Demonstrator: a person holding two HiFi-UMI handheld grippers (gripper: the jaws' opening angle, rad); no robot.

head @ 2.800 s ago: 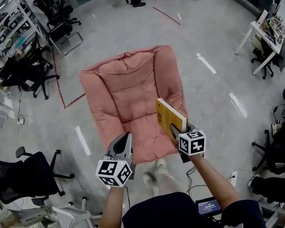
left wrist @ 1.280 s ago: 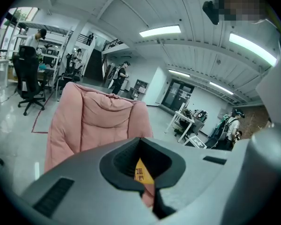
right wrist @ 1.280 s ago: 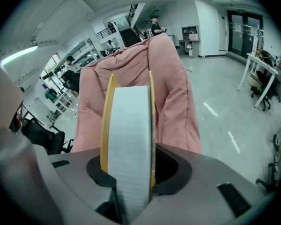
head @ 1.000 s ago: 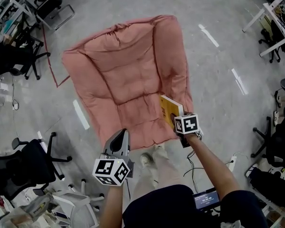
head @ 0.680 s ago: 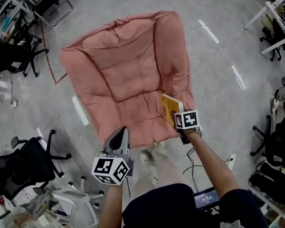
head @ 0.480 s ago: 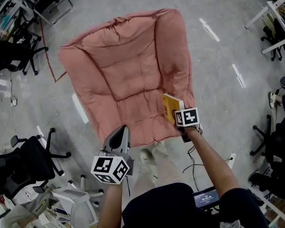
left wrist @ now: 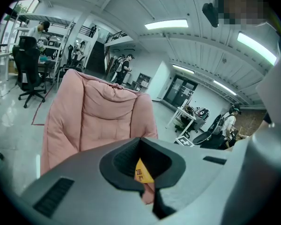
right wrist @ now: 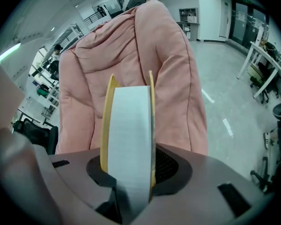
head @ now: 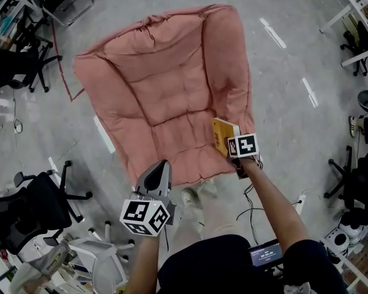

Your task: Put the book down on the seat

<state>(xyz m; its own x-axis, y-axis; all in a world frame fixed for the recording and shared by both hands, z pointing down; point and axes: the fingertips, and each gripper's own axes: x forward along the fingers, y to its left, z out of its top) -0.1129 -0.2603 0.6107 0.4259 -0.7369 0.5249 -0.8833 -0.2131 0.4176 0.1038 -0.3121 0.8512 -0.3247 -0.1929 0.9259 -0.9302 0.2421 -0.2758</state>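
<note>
One book [head: 221, 133]: clenched upright in right tongs [head: 229, 150] over seat's [head: 165, 103] front-right corner, ready for lowering.
Left tongs [head: 162, 166]: closed, empty.

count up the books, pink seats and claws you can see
book: 1
pink seat: 1
claws: 2, the left claw empty, the right claw shut on the book
total: 4

The seat [head: 165, 84] is soft, matt pink cloth, quilted. The book [head: 222, 133] shows a smooth yellow cover and white paper pages. The floor [head: 294, 54] gleams grey.
</note>
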